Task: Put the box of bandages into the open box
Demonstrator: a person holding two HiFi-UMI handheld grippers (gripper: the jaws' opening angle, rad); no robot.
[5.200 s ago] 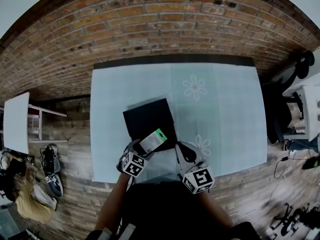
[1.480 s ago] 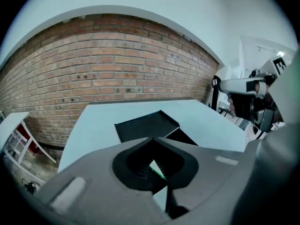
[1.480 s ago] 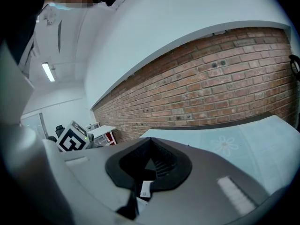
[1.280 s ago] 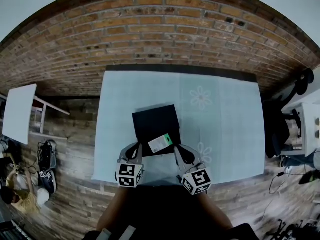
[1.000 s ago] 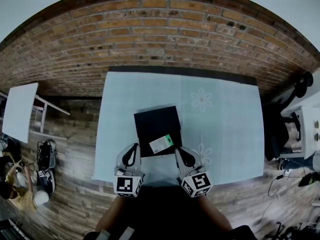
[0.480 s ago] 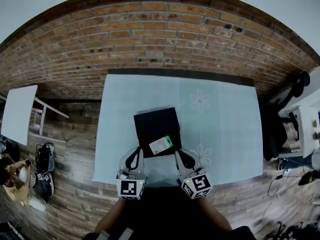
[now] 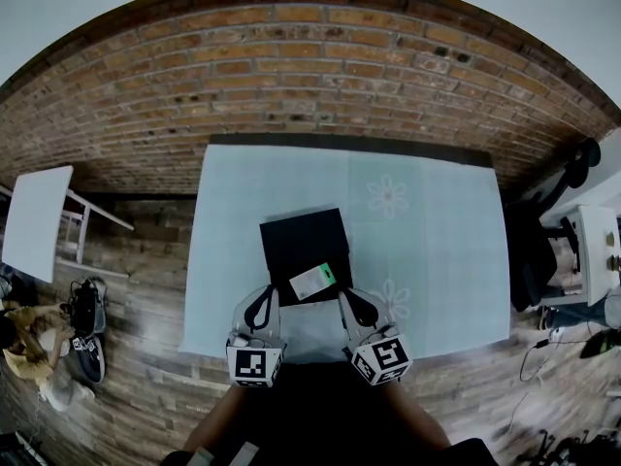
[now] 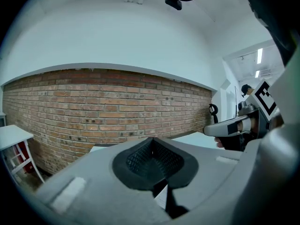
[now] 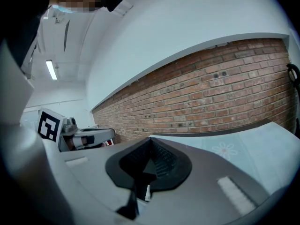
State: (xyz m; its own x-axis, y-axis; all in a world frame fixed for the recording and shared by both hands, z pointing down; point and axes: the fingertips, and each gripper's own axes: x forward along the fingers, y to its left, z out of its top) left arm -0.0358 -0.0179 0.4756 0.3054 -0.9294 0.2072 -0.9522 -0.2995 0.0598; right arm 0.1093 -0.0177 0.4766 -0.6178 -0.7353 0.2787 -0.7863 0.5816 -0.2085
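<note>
The bandage box point(image 7: 312, 281), white with a green end, lies inside the open black box point(image 7: 296, 241), at its near right corner. The black box sits on the pale blue table point(image 7: 437, 241). My left gripper point(image 7: 257, 306) hovers at the table's near edge, just left of the black box, jaws together and holding nothing. My right gripper point(image 7: 357, 305) is level with it, just right of the bandage box, also shut and holding nothing. In the left gripper view the pads point(image 8: 152, 146) meet; in the right gripper view the pads point(image 9: 151, 150) meet as well.
A brick wall runs behind the table. A white side table point(image 7: 34, 221) stands at the left, with shoes point(image 7: 85, 311) and a person point(image 7: 24, 352) on the wooden floor below it. An office chair point(image 7: 543, 250) and cables are at the right.
Five seconds ago my left gripper held the bandage box above the black box; now the box lies inside and the gripper has let go and drawn back. Over the last second nothing has visibly moved.
</note>
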